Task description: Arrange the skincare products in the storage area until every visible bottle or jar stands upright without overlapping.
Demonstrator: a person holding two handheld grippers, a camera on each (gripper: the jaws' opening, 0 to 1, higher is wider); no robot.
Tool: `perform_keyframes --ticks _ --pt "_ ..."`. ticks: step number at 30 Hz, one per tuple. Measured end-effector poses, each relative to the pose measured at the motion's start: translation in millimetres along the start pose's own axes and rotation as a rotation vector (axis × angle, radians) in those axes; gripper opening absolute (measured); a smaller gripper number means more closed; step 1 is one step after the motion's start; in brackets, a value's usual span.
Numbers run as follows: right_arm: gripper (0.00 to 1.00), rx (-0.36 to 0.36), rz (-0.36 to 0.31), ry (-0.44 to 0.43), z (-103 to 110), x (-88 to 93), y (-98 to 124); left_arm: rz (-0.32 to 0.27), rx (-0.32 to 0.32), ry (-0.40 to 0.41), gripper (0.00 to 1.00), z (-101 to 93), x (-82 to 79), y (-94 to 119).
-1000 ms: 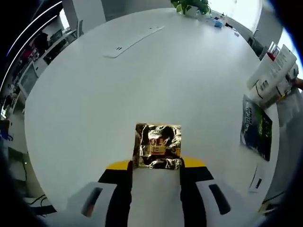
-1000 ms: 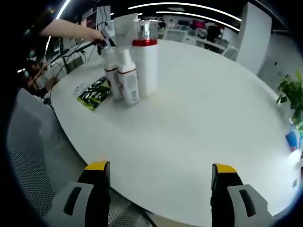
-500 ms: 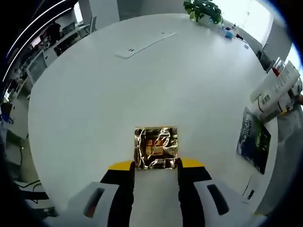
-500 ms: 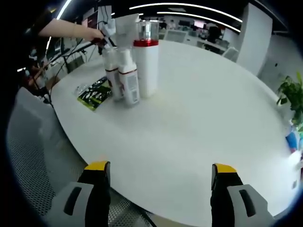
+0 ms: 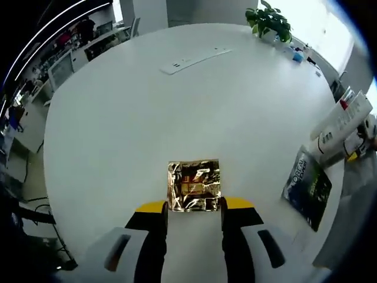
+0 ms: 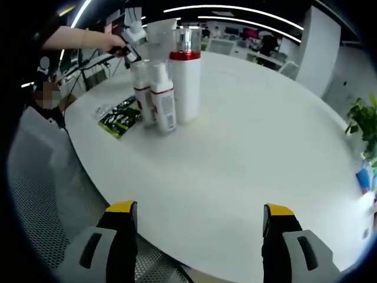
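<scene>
Between the nearly closed jaws of the left gripper (image 5: pixel 194 205), a square gold foil sachet (image 5: pixel 194 186) is pinched by its near edge, held above the round white table (image 5: pixel 147 118). Further out to the right lies one dark green sachet (image 5: pixel 307 186), flat near the table's edge, with the white bottles (image 5: pixel 341 127) just beyond it. A potted plant (image 5: pixel 270 20) stands at the far rim. The right gripper (image 6: pixel 200 219) hangs with jaws wide apart and nothing between them, over the near table edge. Ahead stand three white bottles in a tight upright cluster: one tall bottle (image 6: pixel 184 82) with a red collar and two shorter bottles (image 6: pixel 163 101) beside it
</scene>
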State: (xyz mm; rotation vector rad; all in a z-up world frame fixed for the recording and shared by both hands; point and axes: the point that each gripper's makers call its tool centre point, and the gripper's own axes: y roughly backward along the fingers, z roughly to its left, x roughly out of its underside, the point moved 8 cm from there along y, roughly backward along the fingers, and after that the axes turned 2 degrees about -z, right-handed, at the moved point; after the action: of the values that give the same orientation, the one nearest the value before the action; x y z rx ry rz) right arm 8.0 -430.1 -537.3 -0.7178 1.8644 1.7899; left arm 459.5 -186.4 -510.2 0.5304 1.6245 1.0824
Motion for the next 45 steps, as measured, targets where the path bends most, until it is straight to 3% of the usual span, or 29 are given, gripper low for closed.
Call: perform_keyframes --ticks 2,7,11,19,20,22,23,24,25,28,36,39,41,45 --pt "0.92 -0.002 -0.002 0.003 1 -1.5 1 -0.006 -0.007 0.046 0.35 -3.0 5.7 5" --pt "0.92 -0.003 -0.008 0.013 1 -2.3 0 0.004 -0.039 0.06 0.35 -12.0 17.8 13" --pt "0.92 -0.003 -0.016 0.018 1 -3.1 0 0.005 -0.051 0.098 0.35 -9.4 20.1 16" --pt "0.92 -0.007 -0.035 0.028 1 -5.5 1 -0.005 -0.079 0.14 0.35 -29.9 30.4 31" --pt "0.92 -0.008 -0.036 0.029 1 -5.4 1 -0.006 -0.08 0.144 0.3 -27.5 30.4 31" --pt "0.92 -0.011 -0.039 0.031 3 -7.0 3 -0.025 -0.084 0.132 0.07 -29.4 31.0 36" --pt "0.92 -0.012 -0.038 0.033 3 -6.4 2 -0.042 -0.087 0.154 0.08 -31.2 30.7 38" --pt "0.91 -0.014 -0.04 0.034 3 -5.8 1 -0.064 -0.106 0.171 0.17 -37.2 33.5 46" --pt "0.91 -0.015 -0.045 0.036 3 -6.3 1 -0.05 -0.102 0.167 0.26 -40.9 36.1 48" --pt "0.91 -0.018 -0.049 0.04 4 -6.2 1 -0.026 -0.097 0.145 0.22 -47.3 41.9 47" --pt "0.91 -0.026 -0.054 0.048 5 -7.5 1 -0.026 -0.081 0.142 0.26 -50.6 45.1 42" --pt "0.91 -0.028 -0.053 0.046 5 -6.9 1 -0.067 -0.036 0.047 0.31 -60.8 35.8 38" --pt "0.91 -0.029 -0.051 0.048 5 -6.2 0 -0.055 -0.002 -0.043 0.38 -63.0 30.9 35" --pt "0.91 -0.028 -0.048 0.047 6 -7.2 2 -0.043 0.04 -0.075 0.44 -68.3 21.7 23"
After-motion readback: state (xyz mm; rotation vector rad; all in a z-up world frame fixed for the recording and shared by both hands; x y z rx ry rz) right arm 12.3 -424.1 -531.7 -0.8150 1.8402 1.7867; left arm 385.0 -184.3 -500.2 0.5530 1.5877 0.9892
